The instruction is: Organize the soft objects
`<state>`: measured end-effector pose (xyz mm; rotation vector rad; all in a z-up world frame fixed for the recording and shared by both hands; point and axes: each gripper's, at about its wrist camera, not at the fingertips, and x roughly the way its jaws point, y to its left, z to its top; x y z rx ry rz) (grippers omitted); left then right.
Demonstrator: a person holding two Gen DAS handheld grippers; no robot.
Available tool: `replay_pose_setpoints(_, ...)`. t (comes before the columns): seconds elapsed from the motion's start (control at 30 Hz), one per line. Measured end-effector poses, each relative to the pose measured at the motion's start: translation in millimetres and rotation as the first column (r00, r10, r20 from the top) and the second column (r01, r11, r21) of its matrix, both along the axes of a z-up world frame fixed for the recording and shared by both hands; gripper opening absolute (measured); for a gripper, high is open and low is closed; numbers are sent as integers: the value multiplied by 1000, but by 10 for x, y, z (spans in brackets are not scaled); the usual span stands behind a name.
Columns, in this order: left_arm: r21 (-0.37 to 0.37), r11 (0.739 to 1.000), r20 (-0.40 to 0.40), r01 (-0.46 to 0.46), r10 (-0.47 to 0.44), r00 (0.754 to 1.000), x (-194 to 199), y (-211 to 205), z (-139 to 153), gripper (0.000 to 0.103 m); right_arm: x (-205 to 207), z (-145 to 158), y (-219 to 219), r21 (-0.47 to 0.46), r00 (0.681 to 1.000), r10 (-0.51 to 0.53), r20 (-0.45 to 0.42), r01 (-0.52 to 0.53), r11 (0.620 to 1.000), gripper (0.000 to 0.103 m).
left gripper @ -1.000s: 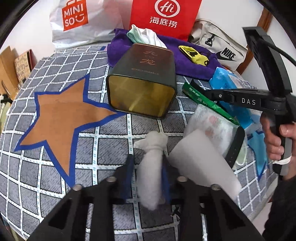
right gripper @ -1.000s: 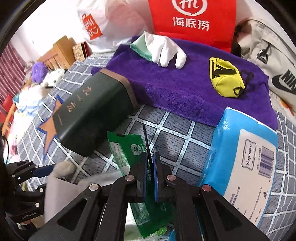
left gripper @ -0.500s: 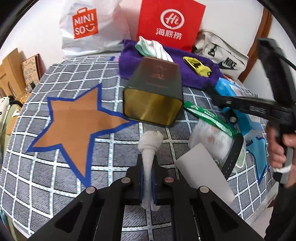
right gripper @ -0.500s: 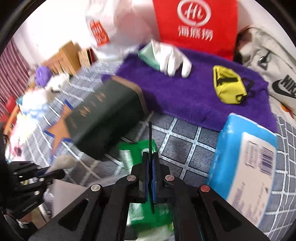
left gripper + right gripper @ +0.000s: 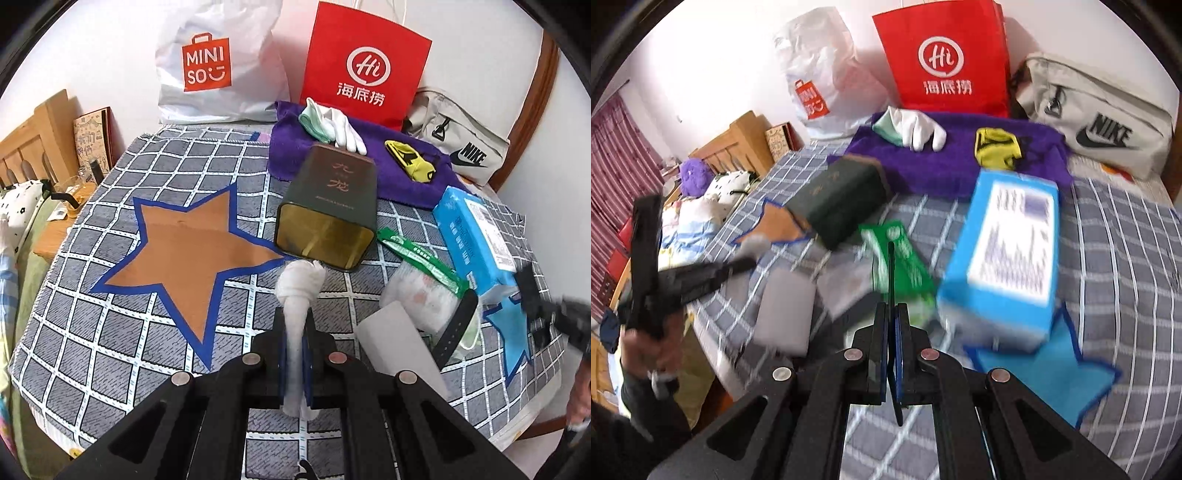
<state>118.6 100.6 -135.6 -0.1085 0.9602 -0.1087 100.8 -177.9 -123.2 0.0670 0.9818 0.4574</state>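
My left gripper (image 5: pixel 295 328) is shut on a white rolled cloth (image 5: pixel 299 291) and holds it above the checked cover, just in front of the open dark green tin (image 5: pixel 328 218). My right gripper (image 5: pixel 893 317) is shut on a thin dark flat strip (image 5: pixel 891 269) that stands up between its fingers. A purple towel (image 5: pixel 391 173) at the back carries a white glove (image 5: pixel 343 129) and a yellow pouch (image 5: pixel 410 162). In the right wrist view the left gripper (image 5: pixel 701 275) appears at the left, blurred.
A blue tissue pack (image 5: pixel 476 236), a green sachet (image 5: pixel 421 262), a clear wrapped pack (image 5: pixel 421 299) and a white sponge block (image 5: pixel 399 347) lie at the right. A red bag (image 5: pixel 365 66), a white Miniso bag (image 5: pixel 218 70) and a Nike bag (image 5: pixel 461 147) stand behind. The table edge runs along the front right.
My left gripper closed on the white cloth and lifted it back from the tin. My right gripper pulled back and up from the green sachet, still pinching the dark strip.
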Motion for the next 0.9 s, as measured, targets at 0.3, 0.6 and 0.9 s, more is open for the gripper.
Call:
replay_pose_setpoints(0.3,30,999,3,-18,18,1000,-99,-93,62,7,-241,-524,-382,-81,990,-110,-88,103,991,3)
replay_pose_setpoints(0.6,45,999,-19,-27,28,999,-151,-148,76,7,-265,-659,-530,-40,984,-135,-120,132,991,3)
replay_pose_setpoints(0.9,56,998,38,-21,19,999,-50,-252,440,7,-173,-164,-574,-1,993,-119,-16,119,993,3)
